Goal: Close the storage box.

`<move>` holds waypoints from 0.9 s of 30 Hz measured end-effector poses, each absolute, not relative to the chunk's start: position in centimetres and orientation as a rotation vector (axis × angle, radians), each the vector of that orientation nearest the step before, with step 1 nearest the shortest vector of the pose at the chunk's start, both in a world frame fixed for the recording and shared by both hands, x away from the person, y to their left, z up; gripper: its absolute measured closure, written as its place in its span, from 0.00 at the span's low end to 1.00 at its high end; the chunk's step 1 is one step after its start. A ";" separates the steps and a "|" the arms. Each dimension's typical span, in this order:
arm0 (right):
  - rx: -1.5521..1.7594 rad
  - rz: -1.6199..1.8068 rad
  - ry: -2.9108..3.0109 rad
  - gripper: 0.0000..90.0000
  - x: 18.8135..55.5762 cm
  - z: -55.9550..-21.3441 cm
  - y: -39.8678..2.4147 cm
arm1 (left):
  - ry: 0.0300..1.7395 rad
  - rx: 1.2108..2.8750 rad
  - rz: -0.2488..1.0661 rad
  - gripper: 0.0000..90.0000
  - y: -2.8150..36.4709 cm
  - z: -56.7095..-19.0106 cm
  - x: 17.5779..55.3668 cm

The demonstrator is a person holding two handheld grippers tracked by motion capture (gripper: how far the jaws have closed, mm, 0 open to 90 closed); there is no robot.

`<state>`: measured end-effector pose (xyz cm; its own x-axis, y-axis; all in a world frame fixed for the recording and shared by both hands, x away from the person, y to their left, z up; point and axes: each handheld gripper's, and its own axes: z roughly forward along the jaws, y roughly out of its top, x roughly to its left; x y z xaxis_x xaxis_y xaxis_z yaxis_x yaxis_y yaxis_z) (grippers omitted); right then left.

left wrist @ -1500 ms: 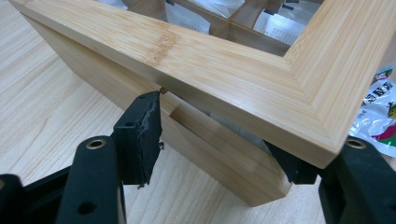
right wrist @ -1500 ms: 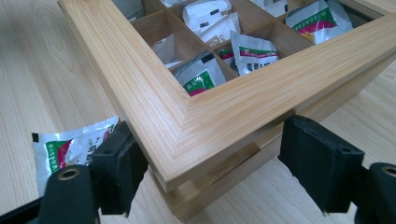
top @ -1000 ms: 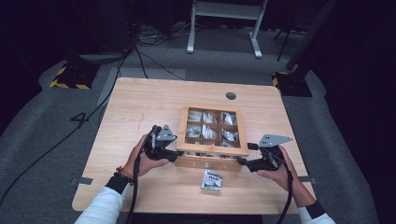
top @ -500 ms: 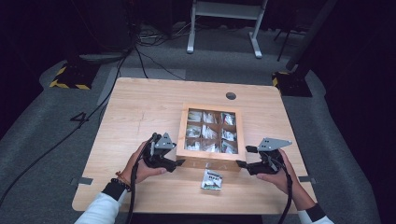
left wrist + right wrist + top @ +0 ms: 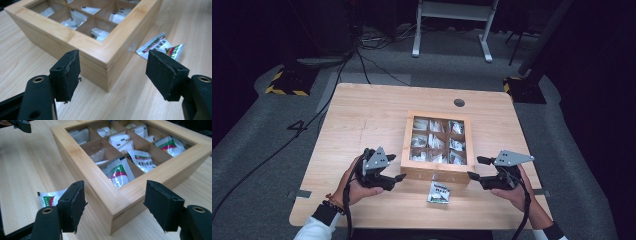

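Flanking a closed wooden box (image 5: 437, 145) w/ glass lid mid-table, L gripper (image 5: 394, 179) and R gripper (image 5: 475, 168) sit at its near corners; loose packet (image 5: 439, 192) between, nearer L. L gripper view: jaws just widened, empty, corner ahead. R gripper view: jaws narrowing, empty, straddling corner.

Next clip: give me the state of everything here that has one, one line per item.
Wooden box: lid shut, sachets visible through its window.
Loose sachet: sealed, flat on the table, in front of the box, apart from it.
Left gripper: open, fingers have just been opening, nothing between them.
Right gripper: open, fingers have just been closing slightly, holding nothing.
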<state>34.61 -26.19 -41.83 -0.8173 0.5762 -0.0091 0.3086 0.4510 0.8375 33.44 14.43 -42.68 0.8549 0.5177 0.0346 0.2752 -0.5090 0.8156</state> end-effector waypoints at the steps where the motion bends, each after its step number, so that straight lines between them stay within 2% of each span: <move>1: 0.745 1.311 2.413 0.37 34.5 -41.8 -26.1 | 0.560 2.131 0.346 0.31 14.3 -42.6 33.2; 13: 0.680 1.278 2.496 0.42 34.2 -42.5 -25.0 | 0.519 2.214 0.302 0.32 13.0 -43.8 33.3; 27: 0.693 1.154 2.398 0.36 34.1 -42.3 -28.8 | 0.619 2.235 0.471 0.27 16.5 -44.5 33.5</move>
